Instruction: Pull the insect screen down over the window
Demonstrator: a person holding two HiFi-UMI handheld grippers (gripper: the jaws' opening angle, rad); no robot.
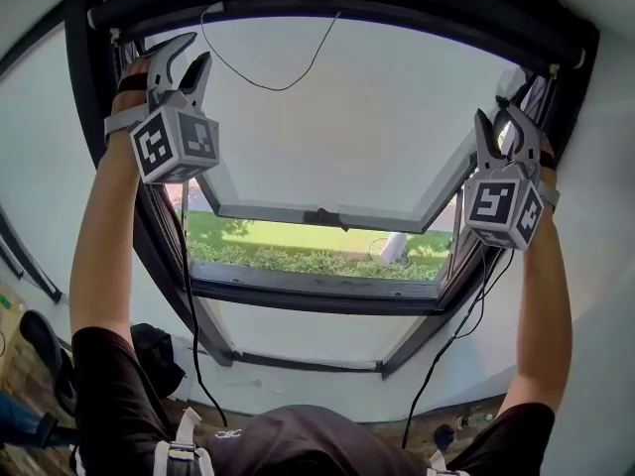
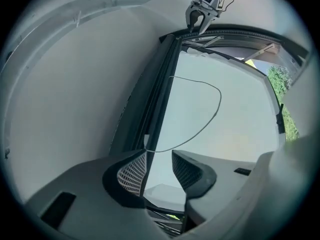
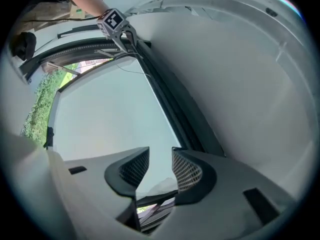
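Left hand-held gripper and right hand-held gripper are up by the top corners of the window, jaws apart, empty. The screen looks rolled up along the top, not yet pulled; next, probably reach and grip its cord

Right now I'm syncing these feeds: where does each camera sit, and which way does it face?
Head view: on the person's head, facing the window; both forearms, left gripper and right gripper show.
Left gripper view: on the left gripper, looking past its open jaws across the pane toward the right gripper.
Right gripper view: on the right gripper, looking past its open jaws across the pane toward the left gripper.
Shared: both gripper views show the pane and the opposite gripper.
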